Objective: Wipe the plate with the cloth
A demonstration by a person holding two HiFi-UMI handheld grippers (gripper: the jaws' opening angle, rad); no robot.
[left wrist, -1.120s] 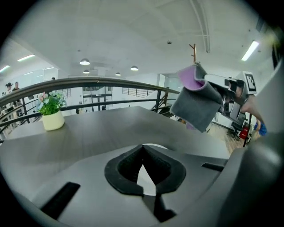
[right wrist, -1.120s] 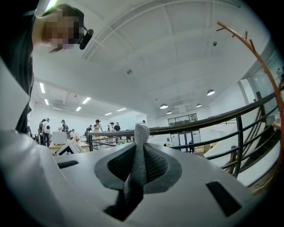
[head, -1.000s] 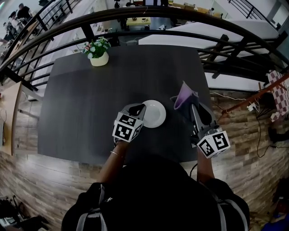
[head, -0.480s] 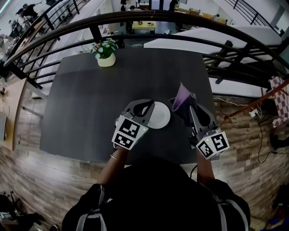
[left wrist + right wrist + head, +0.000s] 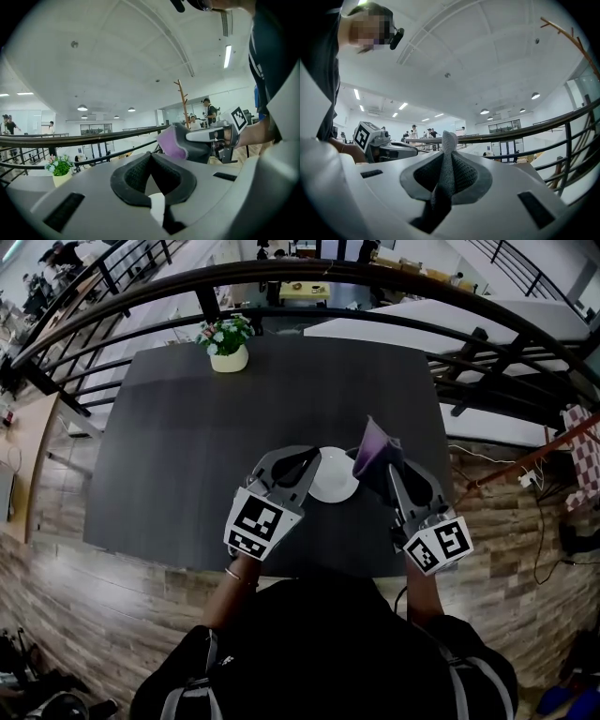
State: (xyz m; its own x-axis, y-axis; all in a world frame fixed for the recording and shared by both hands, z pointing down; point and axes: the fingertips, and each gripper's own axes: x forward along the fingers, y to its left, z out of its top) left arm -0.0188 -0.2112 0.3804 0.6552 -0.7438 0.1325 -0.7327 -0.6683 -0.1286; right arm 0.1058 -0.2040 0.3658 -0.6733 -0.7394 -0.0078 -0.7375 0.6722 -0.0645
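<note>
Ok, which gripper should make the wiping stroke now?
Right. The right gripper is shut on the cloth, which sits close beside the plate. The left gripper is clamped on the plate's rim, so it is probably best used just to hold it steady.

A large open-plan office, seen from what looks like an upper gallery; a dark metal railing edges the floor, and beyond it more tables stand lower down; the wood-look floor carries a dark table with a small pot of flowers; the high white ceiling has round lamps and strip lights; glass partitions line the far side; a wooden coat stand rises near people on their feet.
</note>
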